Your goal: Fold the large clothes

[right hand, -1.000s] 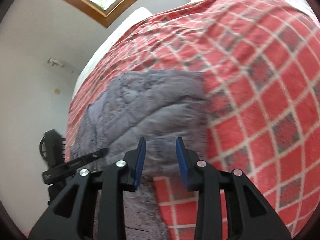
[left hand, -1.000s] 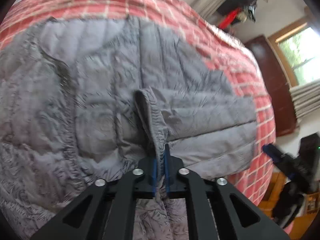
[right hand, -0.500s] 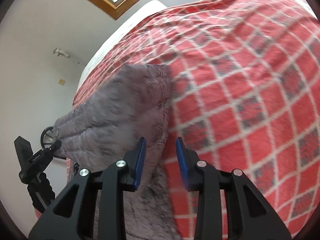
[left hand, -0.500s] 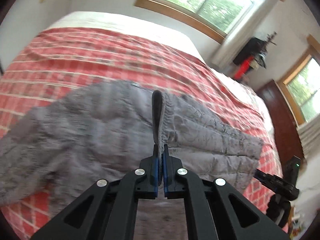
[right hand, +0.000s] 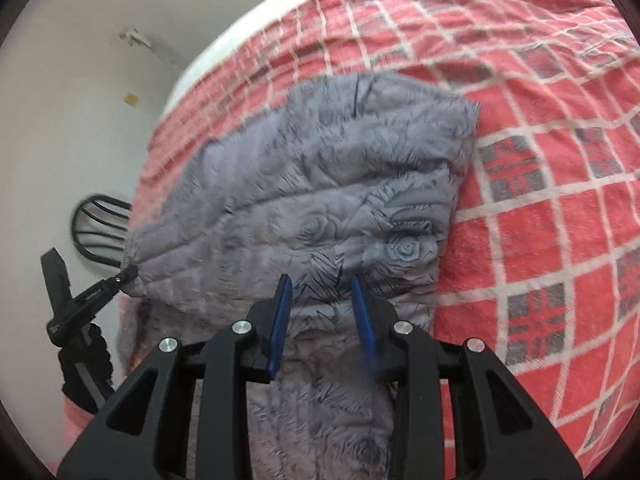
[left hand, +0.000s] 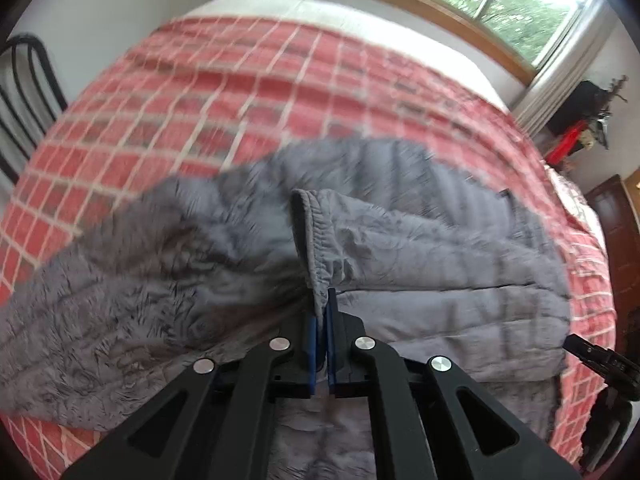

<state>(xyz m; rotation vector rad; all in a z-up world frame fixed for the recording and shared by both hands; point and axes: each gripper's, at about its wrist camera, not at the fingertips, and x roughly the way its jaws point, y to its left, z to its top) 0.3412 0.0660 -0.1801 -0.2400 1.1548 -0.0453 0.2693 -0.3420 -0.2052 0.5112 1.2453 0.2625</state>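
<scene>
- The step in hand looks like a fold being carried: the left gripper [left hand: 321, 322] has its fingers clamped together on the elastic cuff [left hand: 314, 236] of a grey quilted jacket [right hand: 320, 200], holding that cuff raised above the rest of the garment.
- The right gripper [right hand: 323, 300] has its fingers apart, with grey cloth lying between them. The pads do not seem to press on it, though motion blur on one pad makes that hard to be sure of.
- The jacket lies on a bed covered by a red checked blanket [right hand: 560, 200], near the edge closest to both cameras, with open blanket beyond it.
- In the right wrist view the garment runs as a long band from the near edge away up the bed, ending in a fairly square, already doubled-looking far end; its long axis points away from the grippers.
- In the left wrist view the sleeve stretches off to the right of the held cuff, roughly crosswise to the fingers.
- The next move, as I judge it, calls for laying the held cuff across the body so the sleeve sits flat inside the outline, then letting go. The right fingers would need to close on the near hem before any lengthwise fold.
</scene>
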